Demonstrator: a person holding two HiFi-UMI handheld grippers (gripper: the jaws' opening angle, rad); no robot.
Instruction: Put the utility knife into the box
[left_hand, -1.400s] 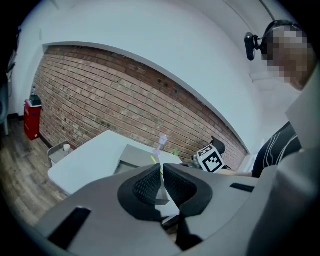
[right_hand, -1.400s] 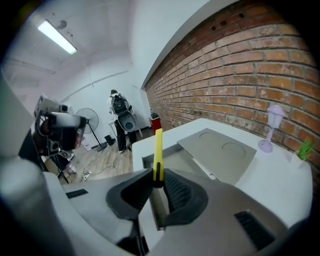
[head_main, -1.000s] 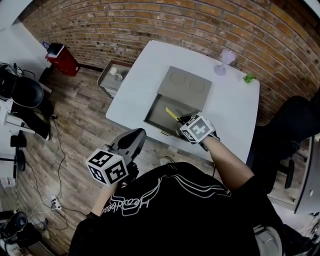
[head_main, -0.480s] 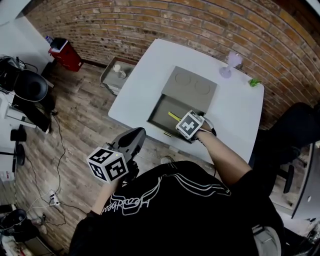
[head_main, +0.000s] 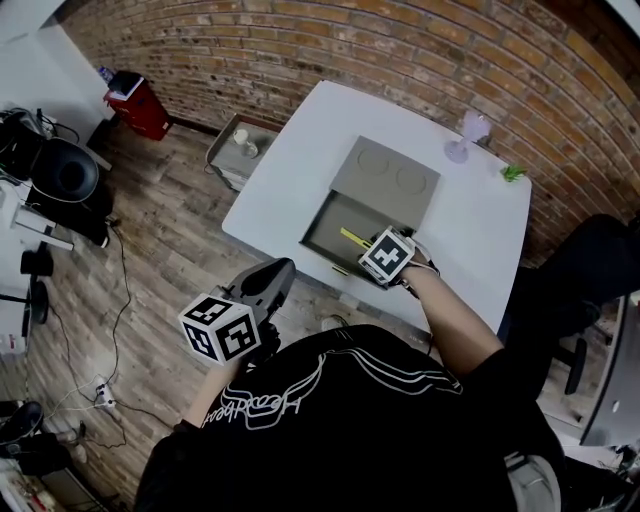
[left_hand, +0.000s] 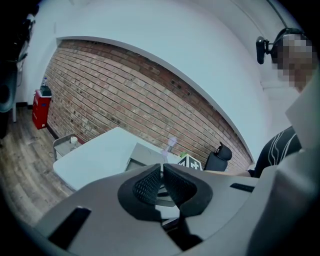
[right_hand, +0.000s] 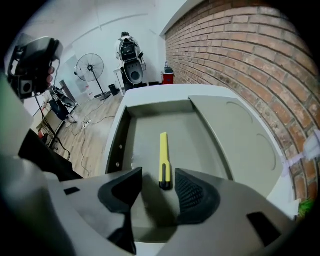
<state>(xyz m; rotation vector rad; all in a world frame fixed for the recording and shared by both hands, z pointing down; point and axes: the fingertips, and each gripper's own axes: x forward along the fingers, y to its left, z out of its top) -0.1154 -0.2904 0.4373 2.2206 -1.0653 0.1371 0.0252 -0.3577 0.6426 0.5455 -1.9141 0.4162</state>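
The yellow utility knife (right_hand: 163, 155) lies flat on the floor of the open grey box (right_hand: 119, 145), pointing away from me. My right gripper (right_hand: 159, 178) hangs over the box's near end. Its jaws are opening, one on each side of the knife's black end, and the pads do not press on it. In the head view the knife (head_main: 352, 238) shows inside the box (head_main: 318, 222), just ahead of the right gripper (head_main: 384, 256). My left gripper (head_main: 268, 283) is held off the table over the floor, its pads (left_hand: 150, 181) together with nothing between them.
The box's lid (head_main: 387, 180) lies open flat on the white table (head_main: 480, 235). A purple glass (head_main: 465, 135) and a small green thing (head_main: 514, 173) stand at the far edge. A small cart (head_main: 238, 150) stands left of the table and a black chair (head_main: 585, 285) right of it.
The right gripper has stayed over the near end of the box, shifting only slightly. The knife lies in the box throughout. The left gripper has not moved.
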